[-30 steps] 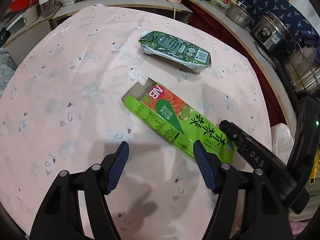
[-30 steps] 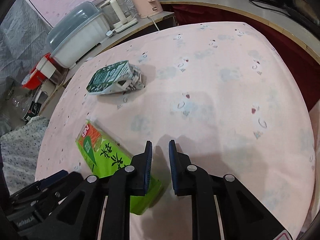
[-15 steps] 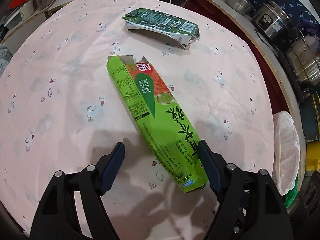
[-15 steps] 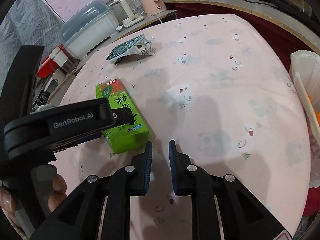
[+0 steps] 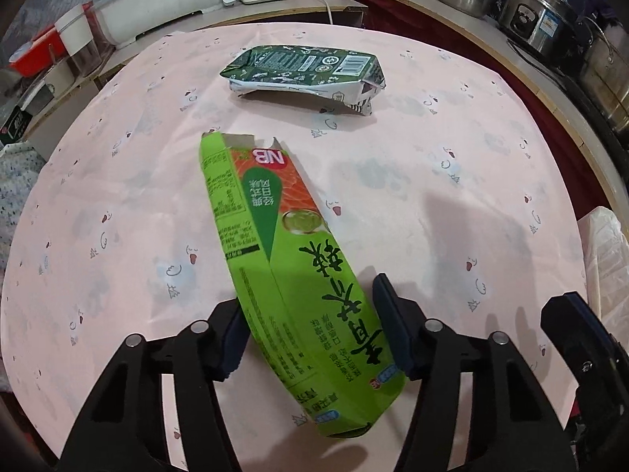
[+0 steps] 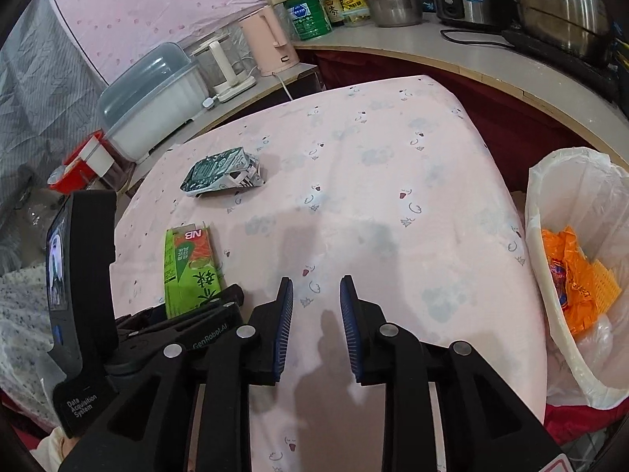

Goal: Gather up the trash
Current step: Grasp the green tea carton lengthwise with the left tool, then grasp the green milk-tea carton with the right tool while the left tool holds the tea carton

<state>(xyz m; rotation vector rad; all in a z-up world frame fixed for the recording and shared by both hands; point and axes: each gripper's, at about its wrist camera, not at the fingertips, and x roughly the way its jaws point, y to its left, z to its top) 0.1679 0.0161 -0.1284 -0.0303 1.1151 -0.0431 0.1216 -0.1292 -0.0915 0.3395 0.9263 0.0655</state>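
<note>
So far only orange wrappers (image 6: pixel 578 271) lie in the white-lined trash bin (image 6: pixel 550 236); the left gripper (image 5: pixel 310 330) pinches the bright green carton (image 5: pixel 291 259) above the pink tablecloth (image 5: pixel 432 181), the right gripper (image 6: pixel 316 326) hangs narrowly parted and empty, and the crushed dark green carton (image 5: pixel 302 69) awaits collection

table (image 6: pixel 393 181): pink printed cloth | counter (image 6: pixel 452 53): curved, behind | wall (image 6: pixel 149 4): pink dotted sheet

Two cartons lie on the counter: one light green carton (image 5: pixel 291 259) and one flattened dark green carton (image 5: pixel 302 72); one white-lined trash bin (image 6: pixel 550 314) beside it; one pink kettle (image 6: pixel 269 45)
</note>
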